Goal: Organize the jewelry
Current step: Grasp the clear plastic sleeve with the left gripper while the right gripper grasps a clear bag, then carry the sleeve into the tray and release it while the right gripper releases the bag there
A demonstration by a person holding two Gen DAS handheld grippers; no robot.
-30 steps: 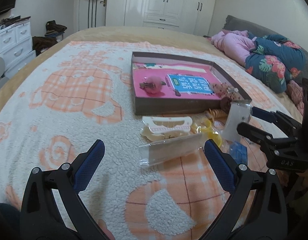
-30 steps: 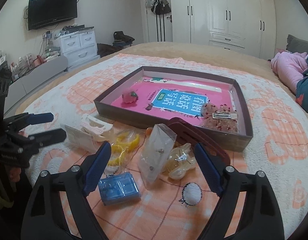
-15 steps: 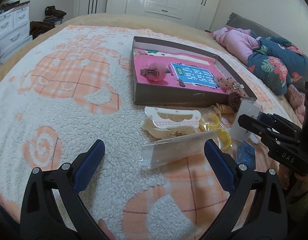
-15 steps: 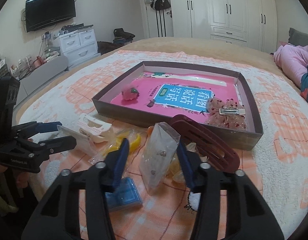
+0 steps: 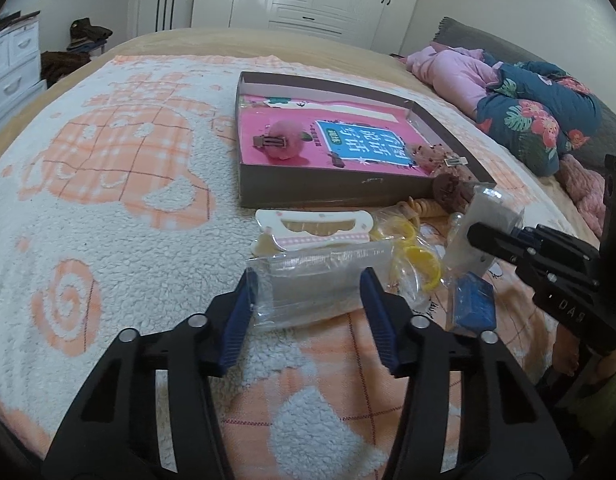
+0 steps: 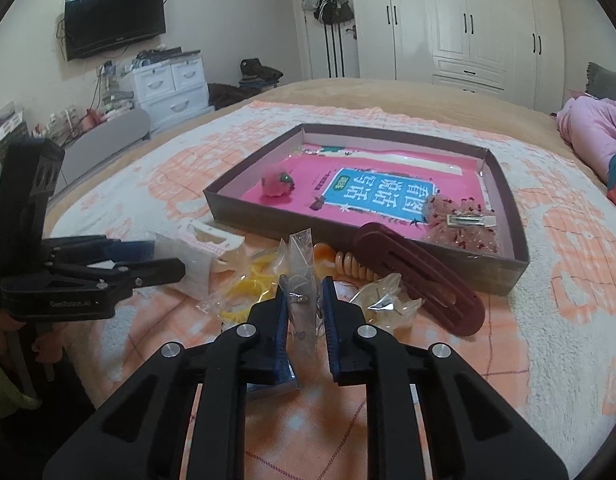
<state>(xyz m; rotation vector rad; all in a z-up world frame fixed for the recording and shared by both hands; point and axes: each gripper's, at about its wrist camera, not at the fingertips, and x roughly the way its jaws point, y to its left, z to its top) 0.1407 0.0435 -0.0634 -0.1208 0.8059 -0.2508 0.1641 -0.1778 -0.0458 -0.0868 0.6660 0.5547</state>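
On the blanket, my left gripper [image 5: 308, 276] straddles a long clear packet [image 5: 316, 284]. Its jaws are closing and both blue pads touch the packet's ends. My right gripper [image 6: 305, 284] is closing too, its pads pinching a small clear bag [image 6: 301, 264] with earrings inside, which stands upright. From the right wrist view, the left gripper [image 6: 167, 258] is at the left with the packet [image 6: 191, 264] between its fingers. The left wrist view has the right gripper [image 5: 496, 234] on the small bag [image 5: 492, 216].
A brown box [image 5: 328, 192] with a pink book, a pink plush clip [image 5: 281, 146] and a glittery clip [image 6: 464, 224] lies just beyond. Around the grippers are a white hair claw [image 5: 312, 228], yellow bands [image 5: 424, 264], a blue case [image 5: 470, 300], a maroon clip [image 6: 420, 276] and an orange coil tie [image 6: 348, 264].
Both grippers' jaws have come together from wide open: the left ones onto the long clear packet, the right ones onto the small earring bag. Neither hand has shifted much.
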